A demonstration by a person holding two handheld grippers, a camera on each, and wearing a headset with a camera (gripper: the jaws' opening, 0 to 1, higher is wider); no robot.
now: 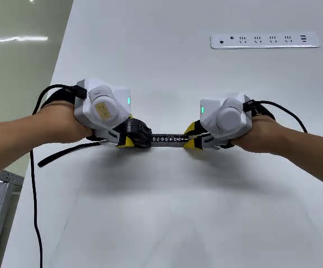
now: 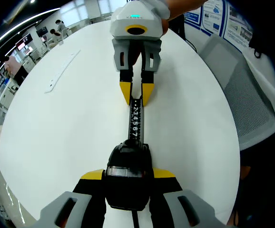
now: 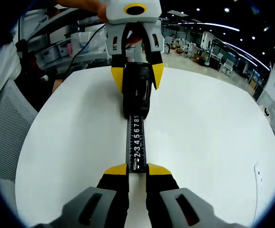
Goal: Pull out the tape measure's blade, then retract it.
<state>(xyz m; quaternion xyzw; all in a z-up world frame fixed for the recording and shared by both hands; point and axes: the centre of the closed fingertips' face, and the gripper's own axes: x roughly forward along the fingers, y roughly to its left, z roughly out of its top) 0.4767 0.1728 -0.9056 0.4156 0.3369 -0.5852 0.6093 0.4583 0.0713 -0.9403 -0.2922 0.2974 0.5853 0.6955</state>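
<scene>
Evidently the tape measure [image 1: 138,133] sits low at the middle of the white counter [image 1: 178,72], between both grippers; whether it touches the surface is unclear. The left gripper [image 2: 128,176] is clamped across the black case [image 3: 137,95], and the right gripper [image 3: 137,169] pinches the blade [image 3: 136,140] at its tip, with a short numbered length drawn out between them. The case looks rigid, smooth and fairly hefty, so squeezing its flat flanks suits it. The blade looks thin and springy, likely to kink, slip or snap back, so it is best held at its very end and released gradually.
</scene>
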